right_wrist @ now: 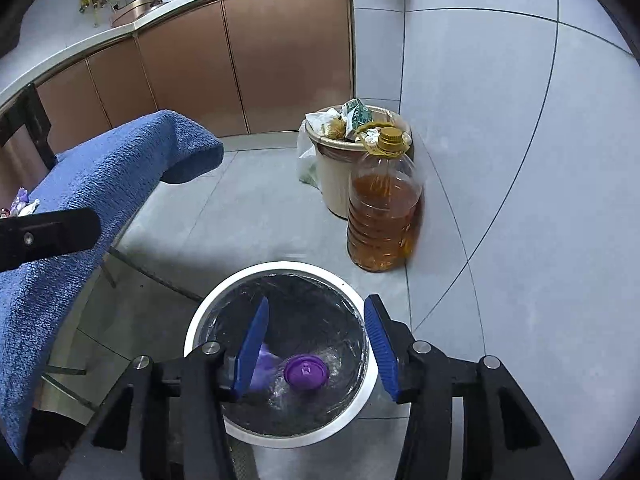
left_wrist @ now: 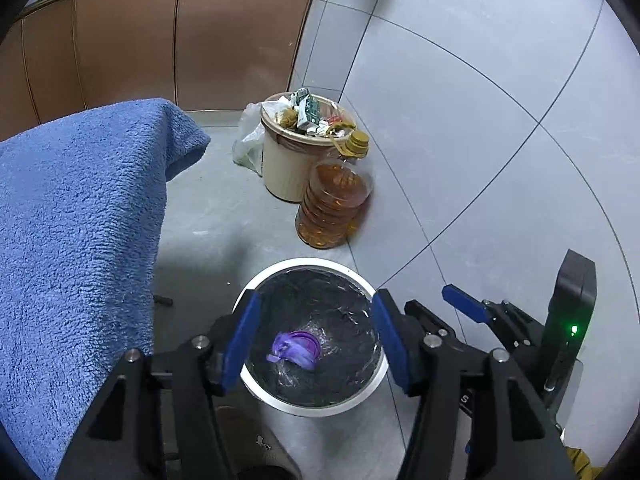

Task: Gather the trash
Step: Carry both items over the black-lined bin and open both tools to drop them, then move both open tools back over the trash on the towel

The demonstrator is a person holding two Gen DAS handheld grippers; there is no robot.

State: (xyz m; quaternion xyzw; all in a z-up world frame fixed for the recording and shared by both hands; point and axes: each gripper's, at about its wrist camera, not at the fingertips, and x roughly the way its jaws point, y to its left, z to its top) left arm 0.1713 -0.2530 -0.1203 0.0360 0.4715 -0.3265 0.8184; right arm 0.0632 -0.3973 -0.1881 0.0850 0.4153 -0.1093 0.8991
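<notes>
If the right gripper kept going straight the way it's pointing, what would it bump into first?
Probably the purple plastic trash lying in the black-lined bin. The right gripper is open, aimed down into it, nothing between. Depth is hard to judge.

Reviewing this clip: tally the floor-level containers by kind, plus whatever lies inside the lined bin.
Lined white bins: 1
Beige bins overfilled with rubbish: 1
Oil bottles with a yellow cap: 1
Purple plastic trash items inside the lined bin: 1
Total: 4
</notes>
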